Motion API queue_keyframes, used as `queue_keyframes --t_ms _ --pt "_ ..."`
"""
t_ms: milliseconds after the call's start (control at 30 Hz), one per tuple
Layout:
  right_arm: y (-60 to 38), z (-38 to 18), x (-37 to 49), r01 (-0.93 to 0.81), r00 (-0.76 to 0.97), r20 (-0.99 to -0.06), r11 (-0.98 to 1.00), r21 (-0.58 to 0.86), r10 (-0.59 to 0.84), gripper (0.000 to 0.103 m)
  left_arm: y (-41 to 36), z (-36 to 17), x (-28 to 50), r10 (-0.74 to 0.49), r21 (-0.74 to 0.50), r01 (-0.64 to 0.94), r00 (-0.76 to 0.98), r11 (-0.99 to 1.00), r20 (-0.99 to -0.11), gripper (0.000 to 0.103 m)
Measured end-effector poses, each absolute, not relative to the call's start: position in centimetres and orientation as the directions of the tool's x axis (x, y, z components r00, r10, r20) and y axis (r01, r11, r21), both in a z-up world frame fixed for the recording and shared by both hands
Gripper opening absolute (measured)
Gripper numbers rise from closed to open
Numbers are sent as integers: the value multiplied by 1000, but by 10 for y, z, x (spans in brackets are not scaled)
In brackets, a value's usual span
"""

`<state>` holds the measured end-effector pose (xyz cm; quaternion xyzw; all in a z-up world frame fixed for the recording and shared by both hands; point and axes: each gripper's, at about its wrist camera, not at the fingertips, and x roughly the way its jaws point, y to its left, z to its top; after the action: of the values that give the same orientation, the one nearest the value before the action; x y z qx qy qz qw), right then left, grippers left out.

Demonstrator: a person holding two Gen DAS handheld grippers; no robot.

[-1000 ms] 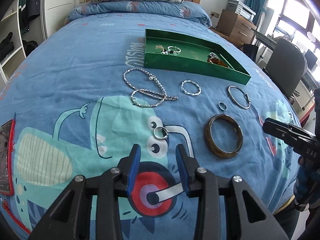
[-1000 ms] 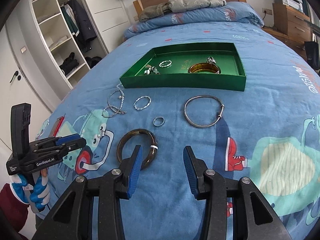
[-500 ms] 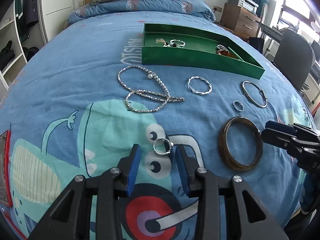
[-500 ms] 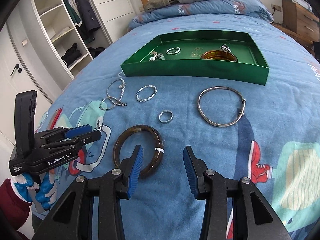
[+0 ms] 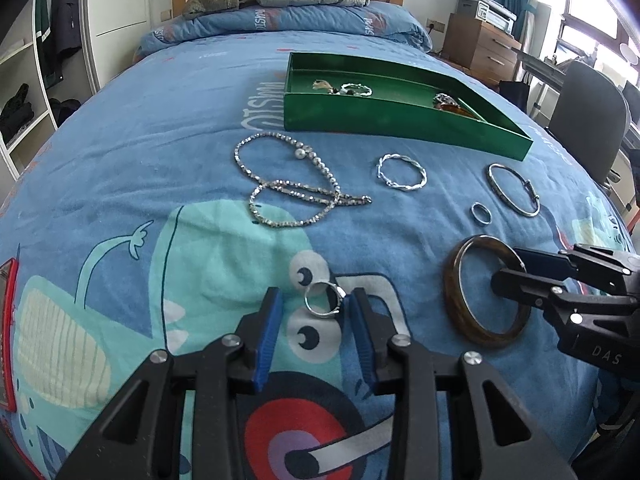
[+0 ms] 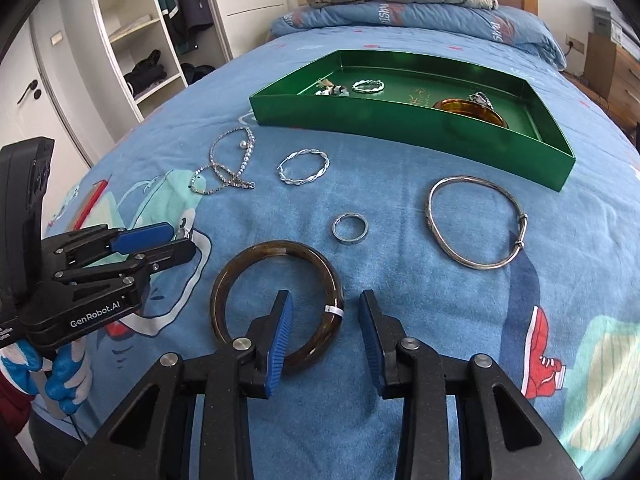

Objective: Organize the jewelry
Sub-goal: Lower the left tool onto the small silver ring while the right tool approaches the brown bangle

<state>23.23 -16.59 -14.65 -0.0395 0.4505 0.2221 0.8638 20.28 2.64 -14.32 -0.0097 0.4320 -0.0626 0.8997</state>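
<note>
Blue-padded left gripper: jaws partly open and closing; small silver ring with a stone lies between the pads on the blue cartoon bedspread, the right pad just beside it, no grip seen.
Right gripper: jaws partly open and closing astride the near right rim of the brown tortoiseshell bangle; left pad inside the hoop, right pad outside, neither pressing.
Green tray: far side of the bed, jewelry inside.
</note>
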Motion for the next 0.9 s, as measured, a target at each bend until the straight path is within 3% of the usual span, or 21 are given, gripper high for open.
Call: queue_keyframes --t_ms 433,633,667,900 --pt "-156 -156 237 -459 514 -795 886 64 323 28 27 -146 205 -121 -78 94 633 992 -764 30" --pt "-160 -154 235 -427 530 -789 902 68 311 14 27 -144 207 -107 -71 82 631 994 -769 23" --pt "-160 -154 235 -422 533 -787 904 71 311 13 26 -144 206 -104 -68 82 630 994 -770 19" --pt "-162 -148 226 -390 554 -778 918 73 297 11 23 -139 205 -88 -58 68 622 996 -778 18"
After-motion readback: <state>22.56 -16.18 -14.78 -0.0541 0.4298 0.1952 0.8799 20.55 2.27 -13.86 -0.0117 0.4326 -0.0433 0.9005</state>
